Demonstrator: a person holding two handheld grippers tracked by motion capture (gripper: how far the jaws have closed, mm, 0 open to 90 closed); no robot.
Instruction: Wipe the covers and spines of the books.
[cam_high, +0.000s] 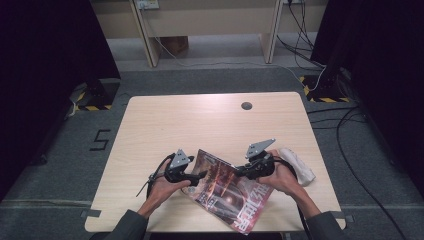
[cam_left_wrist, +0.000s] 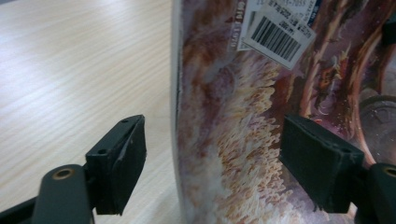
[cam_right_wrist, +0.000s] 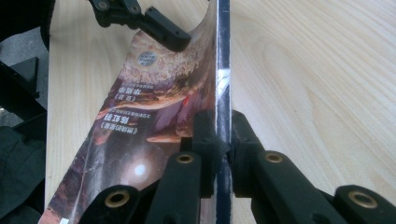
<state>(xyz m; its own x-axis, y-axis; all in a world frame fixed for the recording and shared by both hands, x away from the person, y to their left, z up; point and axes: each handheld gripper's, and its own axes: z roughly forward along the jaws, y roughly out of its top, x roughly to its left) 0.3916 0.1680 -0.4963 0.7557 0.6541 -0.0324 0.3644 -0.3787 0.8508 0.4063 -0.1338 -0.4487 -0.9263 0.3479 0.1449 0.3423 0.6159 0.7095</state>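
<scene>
A magazine (cam_high: 227, 192) with a reddish-brown glossy cover lies near the table's front edge, its right side lifted. My right gripper (cam_high: 241, 172) is shut on that raised edge; in the right gripper view both jaws pinch the thin edge of the magazine (cam_right_wrist: 154, 116) at the gripper (cam_right_wrist: 223, 127). My left gripper (cam_high: 202, 175) is at the magazine's left edge. Its jaws stand open in the left gripper view (cam_left_wrist: 212, 154), one over bare wood and one over the cover (cam_left_wrist: 233, 116), without pressing on it. The left gripper's jaw (cam_right_wrist: 168, 31) hovers over the cover's far corner.
The light wooden table (cam_high: 200, 120) has a round cable hole (cam_high: 246, 105) at the back. A rolled white cloth (cam_high: 298, 165) lies just right of my right hand. A barcode sticker (cam_left_wrist: 275, 30) is on the cover. Dark floor and cables surround the table.
</scene>
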